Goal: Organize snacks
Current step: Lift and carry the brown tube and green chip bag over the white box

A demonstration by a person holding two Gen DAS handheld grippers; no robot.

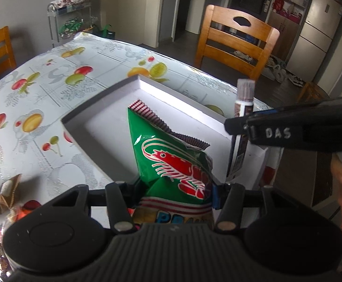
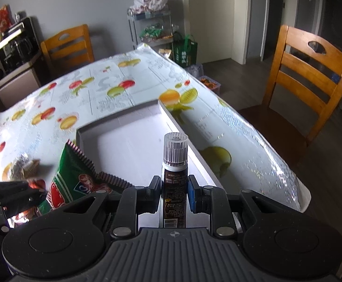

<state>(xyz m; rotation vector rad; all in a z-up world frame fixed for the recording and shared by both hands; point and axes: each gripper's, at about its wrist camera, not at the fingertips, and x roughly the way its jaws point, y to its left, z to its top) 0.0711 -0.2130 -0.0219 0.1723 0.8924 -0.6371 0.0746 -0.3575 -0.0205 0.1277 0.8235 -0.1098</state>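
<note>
My left gripper point(image 1: 174, 195) is shut on a green prawn-cracker bag point(image 1: 171, 155) with a red prawn on it, held above the near part of a shallow white box point(image 1: 95, 115). The bag's crimped top points toward the box's far corner. My right gripper point(image 2: 173, 193) is shut on a slim brown bottle point(image 2: 174, 178) with a clear ribbed cap, upright over the box's point(image 2: 124, 123) near right side. In the left wrist view the bottle point(image 1: 243, 101) and the right gripper point(image 1: 236, 127) show at the right. In the right wrist view the bag point(image 2: 72, 176) is at lower left.
The table wears a fruit-print cloth point(image 1: 53, 77). Several wrapped snacks point(image 1: 4, 195) lie left of the box, also seen as snacks point(image 2: 23, 166). Wooden chairs point(image 1: 236, 40) stand by the table, one chair point(image 2: 311, 75) on the right. A wire shelf point(image 2: 152, 23) with bags stands behind.
</note>
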